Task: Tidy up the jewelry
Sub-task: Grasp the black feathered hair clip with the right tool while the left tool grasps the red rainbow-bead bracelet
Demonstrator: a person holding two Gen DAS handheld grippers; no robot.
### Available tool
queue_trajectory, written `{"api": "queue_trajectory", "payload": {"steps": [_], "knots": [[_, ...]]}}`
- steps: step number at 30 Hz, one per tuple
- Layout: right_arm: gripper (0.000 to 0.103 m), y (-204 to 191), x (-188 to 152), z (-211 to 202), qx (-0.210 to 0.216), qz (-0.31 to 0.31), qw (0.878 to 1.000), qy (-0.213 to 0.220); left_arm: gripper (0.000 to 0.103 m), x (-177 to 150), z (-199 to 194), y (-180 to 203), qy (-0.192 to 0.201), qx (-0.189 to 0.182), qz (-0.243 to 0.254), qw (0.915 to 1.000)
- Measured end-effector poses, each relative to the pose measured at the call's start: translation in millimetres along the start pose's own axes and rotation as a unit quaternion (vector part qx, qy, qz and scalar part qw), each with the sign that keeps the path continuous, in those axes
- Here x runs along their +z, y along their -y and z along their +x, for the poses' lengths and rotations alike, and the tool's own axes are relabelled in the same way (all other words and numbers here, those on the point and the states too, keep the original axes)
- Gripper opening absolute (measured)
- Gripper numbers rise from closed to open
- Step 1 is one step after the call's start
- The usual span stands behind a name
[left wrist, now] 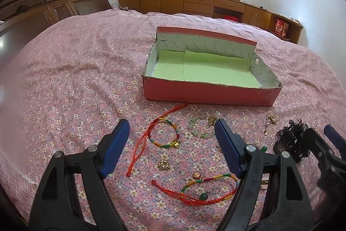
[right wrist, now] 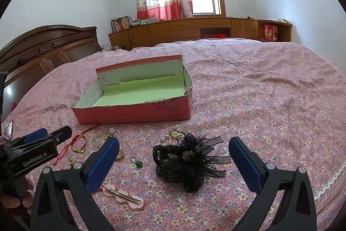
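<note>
Jewelry lies loose on the pink floral bedspread. My left gripper (left wrist: pixel 171 123) is open, hovering over a rainbow cord bracelet (left wrist: pixel 165 132) with a gold charm, with a pale jade bead bracelet (left wrist: pixel 197 129) beside it. A gold pendant (left wrist: pixel 164 164) and a second rainbow bracelet (left wrist: pixel 207 189) with a green bead lie closer to me. My right gripper (right wrist: pixel 174 141) is open around a black feathered flower hair clip (right wrist: pixel 190 159), not touching it. The red cardboard box (right wrist: pixel 134 112) with green lining sits open beyond the jewelry and holds nothing.
A pink flower hair clip (right wrist: pixel 125 196) and a green bead earring (right wrist: pixel 138 163) lie near my right gripper's left finger. A pearl earring (left wrist: pixel 269 122) rests before the box (left wrist: pixel 207 94). A wooden headboard (left wrist: pixel 43 5) stands left, low cabinets (right wrist: pixel 194 29) along the far wall.
</note>
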State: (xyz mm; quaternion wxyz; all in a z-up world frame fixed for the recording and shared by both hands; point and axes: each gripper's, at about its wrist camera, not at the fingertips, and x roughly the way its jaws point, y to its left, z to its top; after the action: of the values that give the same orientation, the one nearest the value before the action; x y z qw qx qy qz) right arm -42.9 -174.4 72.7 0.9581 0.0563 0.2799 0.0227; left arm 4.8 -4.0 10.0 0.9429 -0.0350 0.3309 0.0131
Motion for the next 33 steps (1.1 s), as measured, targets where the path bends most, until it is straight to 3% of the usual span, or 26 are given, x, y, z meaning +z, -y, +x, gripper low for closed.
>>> {"api": "queue_trajectory", "payload": {"steps": [12,16,21,33], "knots": [[0.103,21.0,-0.7,17.4,-0.014,0.031,0.999,-0.038,0.074,3.9,11.2,-24.9,-0.012,0.014,-0.015,0.9997],[0.103,27.3,-0.1,26.2,-0.021,0.029,0.998,-0.051,0.073,3.7,28.2,-35.8,-0.034,0.024,-0.018,0.9990],[0.101,32.5,-2.4,37.6,-0.015,0.032,0.997,-0.065,0.054,1.5,51.8,-41.7,-0.068,0.020,-0.021,0.9973],[0.089,39.3,-10.0,60.3,0.001,0.039,0.995,-0.093,0.030,-9.8,79.9,-28.2,-0.103,0.002,0.007,0.9946]]}}
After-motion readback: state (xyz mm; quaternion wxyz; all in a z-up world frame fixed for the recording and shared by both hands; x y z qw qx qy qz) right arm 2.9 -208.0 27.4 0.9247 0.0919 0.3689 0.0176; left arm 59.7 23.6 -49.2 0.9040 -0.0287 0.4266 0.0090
